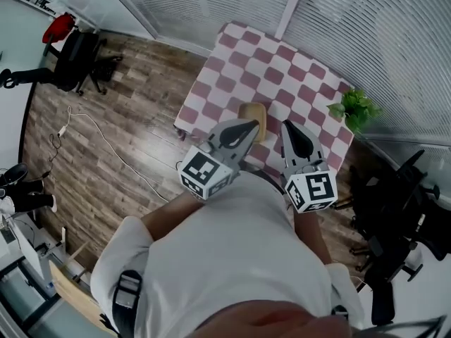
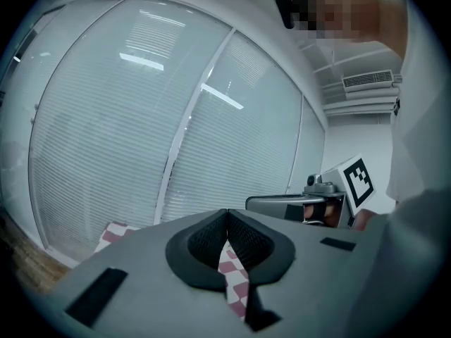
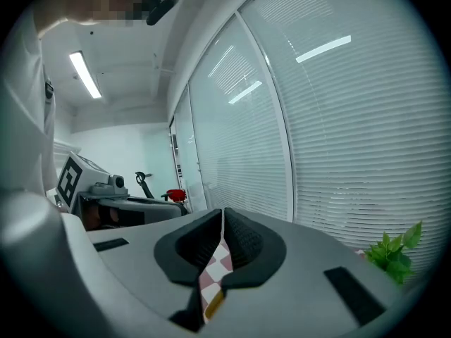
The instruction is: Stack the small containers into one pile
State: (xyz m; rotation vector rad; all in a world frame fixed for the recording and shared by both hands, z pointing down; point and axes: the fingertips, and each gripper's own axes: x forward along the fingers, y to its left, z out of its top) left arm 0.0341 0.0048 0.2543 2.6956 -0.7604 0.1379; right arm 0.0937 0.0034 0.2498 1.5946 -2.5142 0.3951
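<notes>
The person's white shirt (image 1: 232,259) fills the bottom of the head view and hides the table's near edge. Both grippers are held close to the chest above the checked pink-and-white table (image 1: 232,83).

The left gripper (image 1: 246,127) has its jaws pressed together at the tips, and its own view (image 2: 226,213) shows nothing between them, only a strip of checked cloth through the slot below. The right gripper (image 1: 289,127) is likewise closed and empty (image 3: 223,212).

Between the two gripper noses a tan container (image 1: 256,115) sits on the cloth, partly covered by the left gripper. Whether it is one piece or several nested together cannot be made out. A yellowish sliver (image 3: 215,303) seen through the right gripper's slot is too small to identify.

A green plant (image 1: 356,109) stands at the table's right corner.
</notes>
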